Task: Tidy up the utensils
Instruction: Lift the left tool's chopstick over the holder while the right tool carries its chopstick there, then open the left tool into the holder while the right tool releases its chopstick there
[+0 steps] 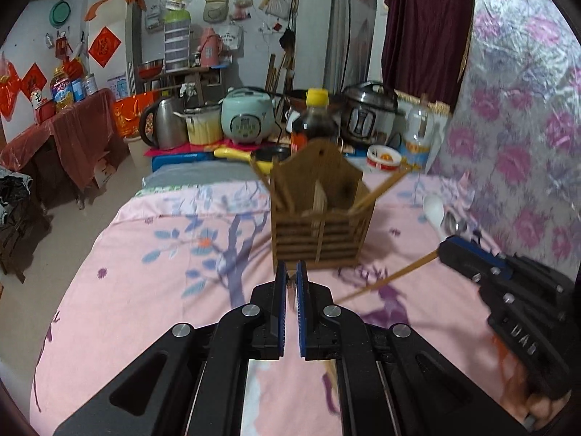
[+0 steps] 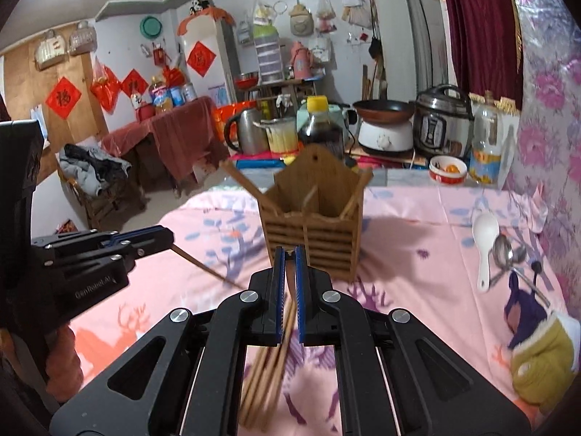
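A slatted wooden utensil holder (image 1: 319,232) (image 2: 312,229) with two compartments stands upright on the pink bedsheet (image 1: 152,290), with chopsticks leaning out of both sides. My left gripper (image 1: 291,278) (image 2: 170,240) hovers in front of it, shut on a chopstick (image 2: 207,267) that slants down toward the sheet. My right gripper (image 2: 289,256) (image 1: 442,249) is also raised before the holder, shut on a bundle of chopsticks (image 2: 270,367) (image 1: 385,278) hanging below its jaws. A white spoon (image 1: 434,210) (image 2: 484,243) and metal spoons (image 2: 506,252) lie on the sheet to the right.
Behind the holder stand a soy sauce bottle (image 1: 315,120), a kettle (image 1: 163,123), rice cookers (image 1: 247,118) and a small bowl (image 2: 447,170). A floral-covered wall (image 1: 526,127) borders the right side. A yellow glove-like item (image 2: 544,356) lies at the near right.
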Motion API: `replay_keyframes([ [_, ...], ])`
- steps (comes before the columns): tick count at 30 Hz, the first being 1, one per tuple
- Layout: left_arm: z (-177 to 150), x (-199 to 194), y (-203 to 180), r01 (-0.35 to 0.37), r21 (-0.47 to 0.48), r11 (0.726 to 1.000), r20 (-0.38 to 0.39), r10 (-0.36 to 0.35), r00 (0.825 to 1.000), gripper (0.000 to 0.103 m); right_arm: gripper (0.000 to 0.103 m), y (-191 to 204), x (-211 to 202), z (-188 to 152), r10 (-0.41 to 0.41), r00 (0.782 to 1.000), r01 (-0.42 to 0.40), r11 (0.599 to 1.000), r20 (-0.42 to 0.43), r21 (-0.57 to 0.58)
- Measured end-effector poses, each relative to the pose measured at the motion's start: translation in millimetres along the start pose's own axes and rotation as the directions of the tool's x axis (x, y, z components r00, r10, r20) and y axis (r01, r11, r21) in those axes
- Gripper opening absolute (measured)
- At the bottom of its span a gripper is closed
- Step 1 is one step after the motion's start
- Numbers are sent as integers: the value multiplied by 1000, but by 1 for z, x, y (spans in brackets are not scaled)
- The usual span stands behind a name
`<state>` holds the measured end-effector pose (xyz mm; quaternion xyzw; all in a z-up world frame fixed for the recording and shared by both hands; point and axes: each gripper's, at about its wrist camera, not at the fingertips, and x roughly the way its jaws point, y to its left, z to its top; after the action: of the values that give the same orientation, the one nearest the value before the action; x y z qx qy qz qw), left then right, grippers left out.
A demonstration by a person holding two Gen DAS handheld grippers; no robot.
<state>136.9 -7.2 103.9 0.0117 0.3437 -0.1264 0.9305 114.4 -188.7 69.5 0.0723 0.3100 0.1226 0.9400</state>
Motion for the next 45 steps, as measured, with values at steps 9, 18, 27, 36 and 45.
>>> replay_keyframes([
  [9,41,-15,-8,15,8,1000,71,-15,997,6,7,2,-5,34,-11,997,11,1000,77,-1],
  [18,78,-53,-16,32,-10,999,207,-29,978,6,7,4,-33,68,-8,965,3,1000,262,19],
  [27,96,-50,-20,-19,-52,998,326,35,945,6,6,-9,-30,86,-43,904,22,998,426,53],
  [36,118,-14,-2,45,-105,993,335,-7,942,6,6,-27,6,96,-53,892,18,996,449,83],
  [45,125,26,-4,-9,-102,995,354,45,934,6,6,-27,41,102,-82,884,48,995,461,84],
])
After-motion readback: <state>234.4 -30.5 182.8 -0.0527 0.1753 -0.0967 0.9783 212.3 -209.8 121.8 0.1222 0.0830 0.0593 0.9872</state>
